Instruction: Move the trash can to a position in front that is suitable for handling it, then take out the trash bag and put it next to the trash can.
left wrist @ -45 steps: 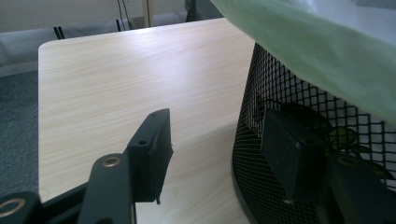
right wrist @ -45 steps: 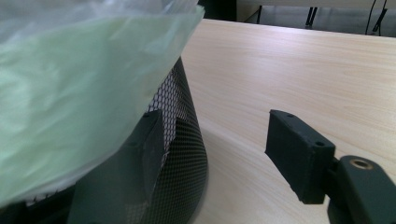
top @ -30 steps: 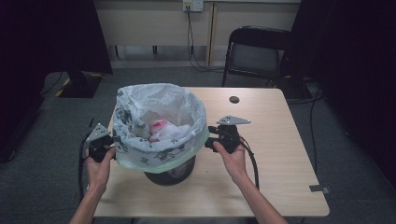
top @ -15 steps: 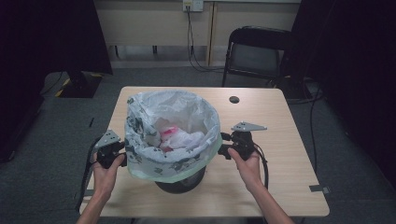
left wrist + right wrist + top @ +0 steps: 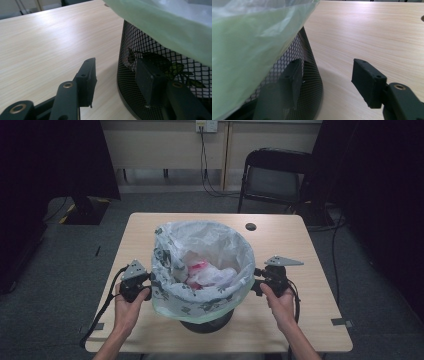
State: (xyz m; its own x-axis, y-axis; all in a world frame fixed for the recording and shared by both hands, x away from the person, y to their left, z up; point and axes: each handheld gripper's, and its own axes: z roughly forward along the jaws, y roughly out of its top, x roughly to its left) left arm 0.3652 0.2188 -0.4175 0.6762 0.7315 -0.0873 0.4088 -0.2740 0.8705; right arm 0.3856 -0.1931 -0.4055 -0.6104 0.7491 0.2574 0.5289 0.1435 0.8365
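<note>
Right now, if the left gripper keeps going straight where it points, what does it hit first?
Most likely the black mesh bin: the left gripper is open beside its lower wall, one jaw already in front of the mesh. The other jaw has bare table ahead. Depth is unclear.

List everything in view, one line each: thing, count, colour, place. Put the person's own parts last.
table: one, light wood, centre of the room.
mesh bin: one, black, near middle of the table.
bin liner: one, pale green with a leaf print, draped over the bin's rim.
rubbish: white and pink pieces, inside the liner.
cable hole: one, dark, far side of the table.
folding chair: one, black, behind the table.
wall socket: one, white, back wall.
left gripper: one, black, open beside the bin.
right gripper: one, black, open beside the bin.
</note>
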